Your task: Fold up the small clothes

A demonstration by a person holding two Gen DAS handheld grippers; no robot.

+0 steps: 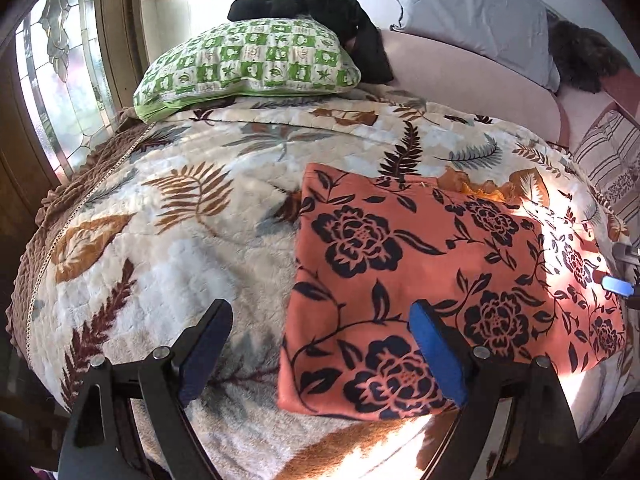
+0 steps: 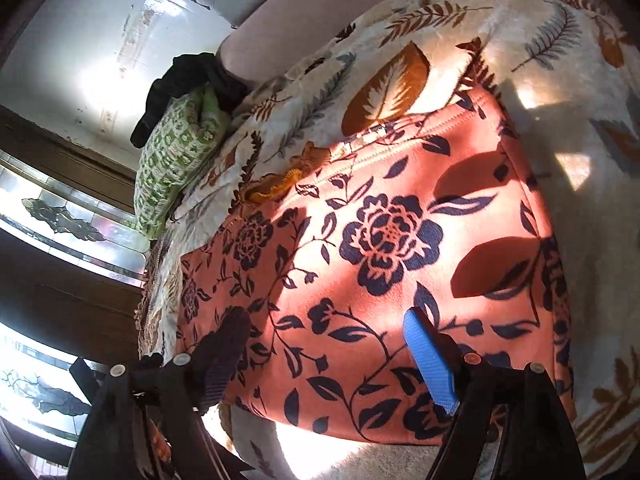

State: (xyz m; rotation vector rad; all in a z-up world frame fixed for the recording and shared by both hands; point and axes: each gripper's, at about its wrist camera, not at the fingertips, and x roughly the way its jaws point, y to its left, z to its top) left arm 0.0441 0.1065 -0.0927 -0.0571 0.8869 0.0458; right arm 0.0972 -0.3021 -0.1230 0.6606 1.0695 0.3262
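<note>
Left wrist view, entry one: orange floral garment point(image 1: 440, 280), black rose print, lying flat on a leaf-patterned plush blanket point(image 1: 180, 240) as a folded rectangle with its edges fairly square. A ruffled orange trim shows at its far edge, probably a part of the same garment tucked under.

Entry two: left gripper point(image 1: 324, 352), jaws spread wide and empty, hanging above the garment's near-left corner; one finger is over the blanket, the other over the cloth. Neither pad presses on fabric.

Entry three: right gripper point(image 2: 328, 356), seen from the right wrist view, likewise released with nothing between its blue pads. It hovers over the garment's near edge, and its fingers cast two oval shadows on the sunlit cloth. Its blue tip also shows at the right edge of the left wrist view.

Entry four, surroundings: green checked pillow point(image 1: 248, 64) at the head of the bed with a black garment point(image 1: 320, 12) draped over it; grey pillow point(image 1: 476, 16) against the wall; leaded-glass window point(image 1: 60, 80) beside the bed.

Assessment: both claws being let go and clear of the cloth suggests this fold is laid down; the piece looks near finished, perhaps needing one more fold or setting aside.
</note>
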